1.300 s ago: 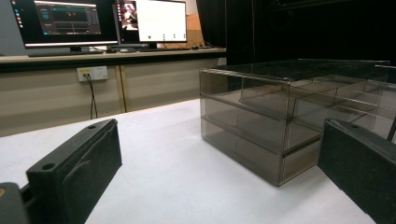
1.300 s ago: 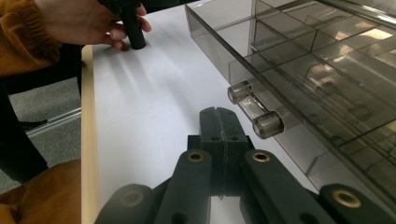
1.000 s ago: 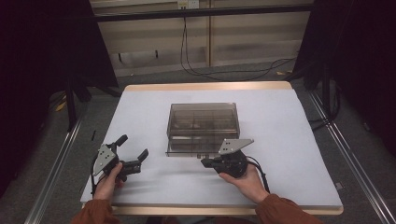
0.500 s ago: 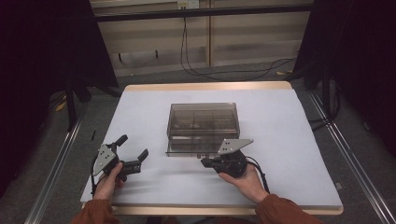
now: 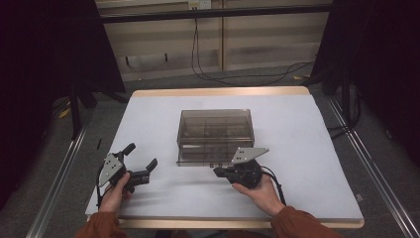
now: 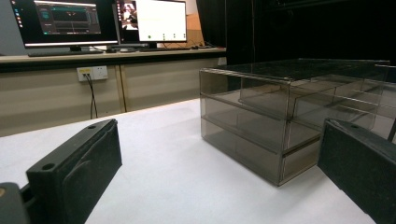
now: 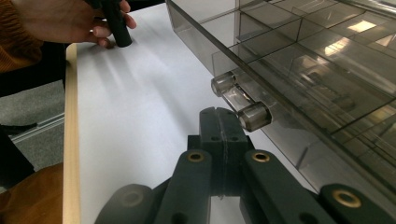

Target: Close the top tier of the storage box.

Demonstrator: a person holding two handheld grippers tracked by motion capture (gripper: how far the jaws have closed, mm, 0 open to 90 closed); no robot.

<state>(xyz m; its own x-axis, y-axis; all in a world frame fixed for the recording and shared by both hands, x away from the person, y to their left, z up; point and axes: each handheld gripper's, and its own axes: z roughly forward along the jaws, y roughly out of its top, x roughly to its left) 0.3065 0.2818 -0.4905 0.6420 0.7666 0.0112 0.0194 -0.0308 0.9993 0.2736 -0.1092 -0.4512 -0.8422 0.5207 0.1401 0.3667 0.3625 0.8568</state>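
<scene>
A smoky see-through drawer box [image 5: 215, 134] stands in the middle of the white table [image 5: 307, 148]. Left of it and nearer the front edge, my left gripper [image 5: 142, 155] is held in a hand, its jaws wide apart around bare tabletop. In the left gripper view [image 6: 217, 140] the box [image 6: 280, 116] stands ahead and to the right. My right gripper [image 5: 218, 171] lies low at the box's front, jaws pressed together on nothing. In the right gripper view [image 7: 222, 123] the shut tips sit just below a clear bar handle [image 7: 240, 100] on a drawer front; I cannot tell whether they touch it.
The table's wooden rim [image 5: 218, 91] runs along the far side. Cables [image 5: 208, 69] trail on the floor behind it. Metal rails [image 5: 64, 168] flank the table. A desk with lit monitors [image 6: 98, 21] stands beyond. The other hand [image 7: 70, 21] rests at the table's edge.
</scene>
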